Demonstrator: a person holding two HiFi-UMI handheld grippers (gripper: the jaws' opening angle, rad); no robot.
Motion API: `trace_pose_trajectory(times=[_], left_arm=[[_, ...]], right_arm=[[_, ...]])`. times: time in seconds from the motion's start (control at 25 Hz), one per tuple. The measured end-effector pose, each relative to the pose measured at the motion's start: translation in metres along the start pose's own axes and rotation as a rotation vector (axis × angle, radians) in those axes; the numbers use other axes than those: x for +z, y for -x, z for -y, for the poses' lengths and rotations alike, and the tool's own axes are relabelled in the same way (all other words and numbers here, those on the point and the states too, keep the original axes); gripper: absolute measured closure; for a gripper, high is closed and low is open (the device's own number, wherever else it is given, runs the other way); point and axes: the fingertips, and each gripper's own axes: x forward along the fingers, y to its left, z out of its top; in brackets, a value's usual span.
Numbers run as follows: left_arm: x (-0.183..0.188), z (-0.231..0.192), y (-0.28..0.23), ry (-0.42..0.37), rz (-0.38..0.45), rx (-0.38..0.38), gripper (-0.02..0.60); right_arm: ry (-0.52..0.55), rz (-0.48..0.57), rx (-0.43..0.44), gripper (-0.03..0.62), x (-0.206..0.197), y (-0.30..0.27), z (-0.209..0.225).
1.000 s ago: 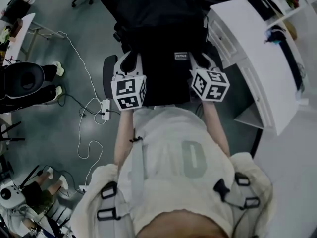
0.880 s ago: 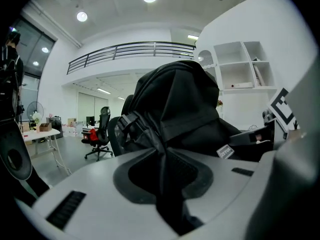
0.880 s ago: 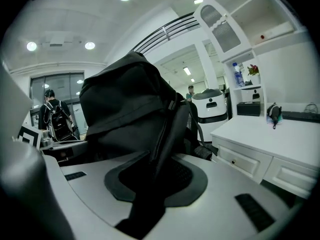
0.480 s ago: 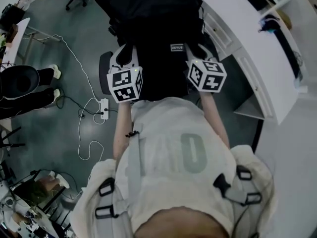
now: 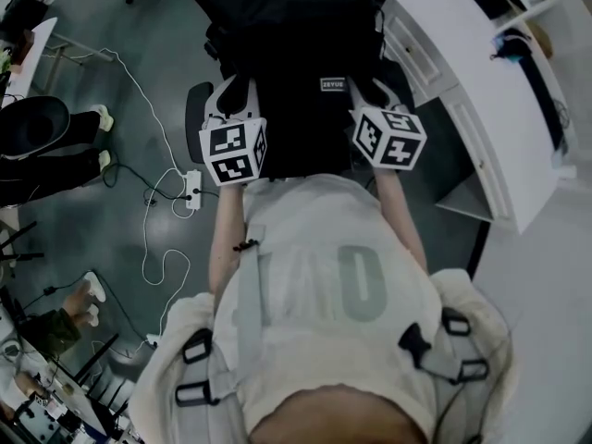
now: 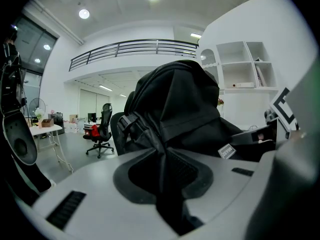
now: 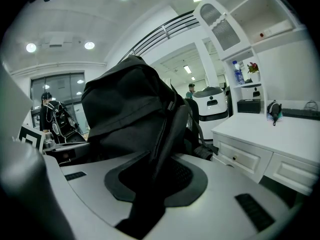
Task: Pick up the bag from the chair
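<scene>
The black bag (image 5: 296, 35) fills the space in front of the person, standing tall over the chair (image 5: 195, 118), of which little more than an armrest shows at its left side. I can't see under the bag, so I can't tell whether it rests on the seat or hangs just clear of it.

The left tongs (image 6: 167, 184) are clenched on the left strap (image 6: 162, 149), a dark band running up from between the jaws into the bag's body. The right tongs (image 7: 147, 184) are clenched the same way on the right strap (image 7: 167, 129). Both straps look pulled straight, so the bag's weight seems to be at least partly carried. A small white label (image 5: 334, 84) on the bag sits between the two tongs.

As I judge it, the reach and the grasp on both sides are done. What is left is the lift itself, or the rest of it: raising the bag until it is plainly free of the chair.
</scene>
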Motion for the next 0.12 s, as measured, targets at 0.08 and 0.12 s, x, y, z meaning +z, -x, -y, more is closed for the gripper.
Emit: trace_pose_trajectory(times=[0.08, 0.12], left_arm=[[0.0, 0.0004, -0.0008, -0.002, 0.0, 0.001, 0.522], [0.0, 0.0006, -0.0012, -0.003, -0.001, 0.002, 0.522]], right_arm=[[0.001, 0.001, -0.002, 0.516, 0.0004, -0.0002, 0.001], [0.001, 0.002, -0.002, 0.516, 0.0005, -0.0003, 0.0015]])
